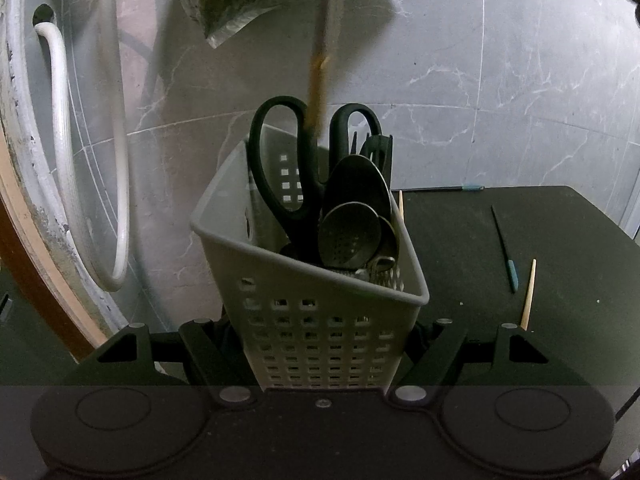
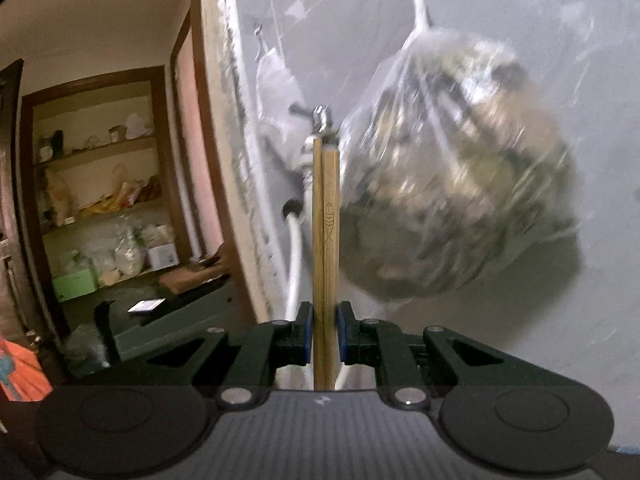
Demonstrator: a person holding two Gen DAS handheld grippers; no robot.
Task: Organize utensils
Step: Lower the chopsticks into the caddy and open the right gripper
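Observation:
A grey perforated utensil caddy (image 1: 320, 320) stands at the black table's left edge, and my left gripper (image 1: 320, 346) is shut on its lower walls. Black scissors (image 1: 280, 168), metal spoons (image 1: 352, 216) and a dark fork sit inside it. A blurred pair of wooden chopsticks (image 1: 320, 72) hangs above the caddy, its lower end at the scissor handles. In the right wrist view my right gripper (image 2: 324, 332) is shut on these chopsticks (image 2: 326, 220), which stand upright between the blue pads. One loose chopstick (image 1: 528, 294) and a dark stick with a teal end (image 1: 505, 246) lie on the table.
A clear plastic bag (image 2: 452, 184) of dark contents hangs on the grey marble wall above the caddy. A white hose (image 1: 60, 140) and a tap (image 2: 320, 118) are at the left. Another thin stick (image 1: 440, 189) lies along the table's (image 1: 560, 240) back edge. A doorway with shelves (image 2: 100, 200) opens at the far left.

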